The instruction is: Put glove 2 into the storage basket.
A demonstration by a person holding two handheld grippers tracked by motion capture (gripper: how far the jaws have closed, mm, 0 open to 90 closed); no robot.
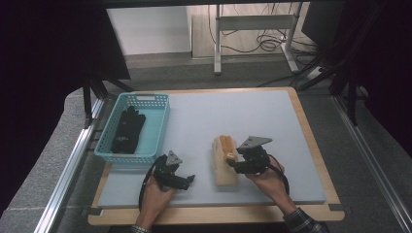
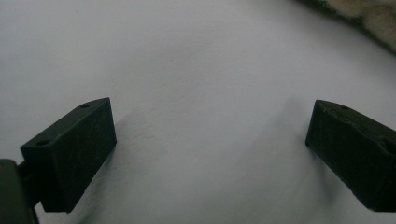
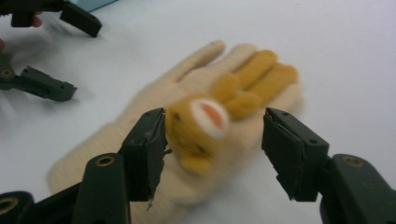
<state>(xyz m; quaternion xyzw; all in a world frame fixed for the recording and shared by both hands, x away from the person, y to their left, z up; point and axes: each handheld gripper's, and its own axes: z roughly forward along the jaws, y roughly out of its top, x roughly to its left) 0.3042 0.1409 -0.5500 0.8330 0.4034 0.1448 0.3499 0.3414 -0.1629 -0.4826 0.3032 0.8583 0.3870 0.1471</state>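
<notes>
A cream knitted glove (image 1: pixel 224 167) lies flat on the pale mat, fingers pointing away from me, with an orange plush animal (image 1: pixel 227 144) sewn onto its back. My right gripper (image 1: pixel 233 161) hovers over the glove's middle. In the right gripper view its jaws (image 3: pixel 212 149) stand apart on either side of the plush animal's round head (image 3: pixel 201 123); the left jaw is close against the head and the right jaw is clear of it. My left gripper (image 1: pixel 184 174) rests open on the bare mat to the left of the glove, with nothing between its jaws (image 2: pixel 210 149).
A teal plastic basket (image 1: pixel 163 121) stands at the mat's left side with a black glove (image 1: pixel 127 130) inside. The mat (image 1: pixel 243 107) sits on a wooden board. The left gripper (image 3: pixel 70 53) shows at the top left of the right gripper view.
</notes>
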